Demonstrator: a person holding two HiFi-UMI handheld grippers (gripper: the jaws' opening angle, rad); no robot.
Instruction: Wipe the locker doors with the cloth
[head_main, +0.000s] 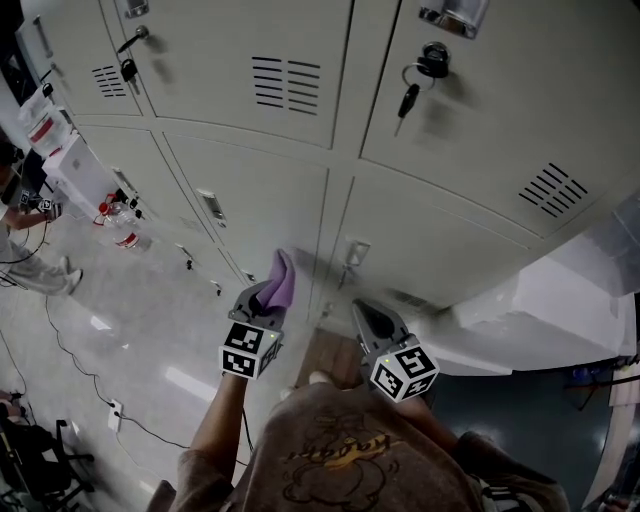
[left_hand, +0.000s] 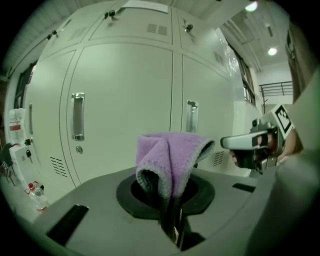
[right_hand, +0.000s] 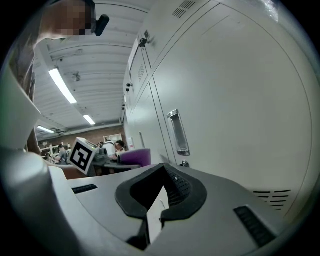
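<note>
cloth (head_main: 279, 282): purple, folded, sticking up out of the left jaws, near the lower doors; can't tell if it touches
left gripper (head_main: 262, 300): jaws clamped on the cloth (left_hand: 172, 160), pointed at the doors
doors (head_main: 250, 200): pale grey lockers, closed, vent slots, recessed handles
right gripper (head_main: 372, 320): just right of the left one, jaws together, nothing between them, close to a door (right_hand: 240, 100)
keys (head_main: 420, 75): hanging from an upper right lock

- Head view looks from above and behind both jaws, steeply down at the locker doors (head_main: 240, 190).
- Left gripper view looks along its jaws, with the doors near ahead and the right gripper (left_hand: 227, 145) beside.
- Right gripper view runs close alongside the doors and shares the left gripper (right_hand: 120, 159) and cloth (right_hand: 136, 156).
</note>
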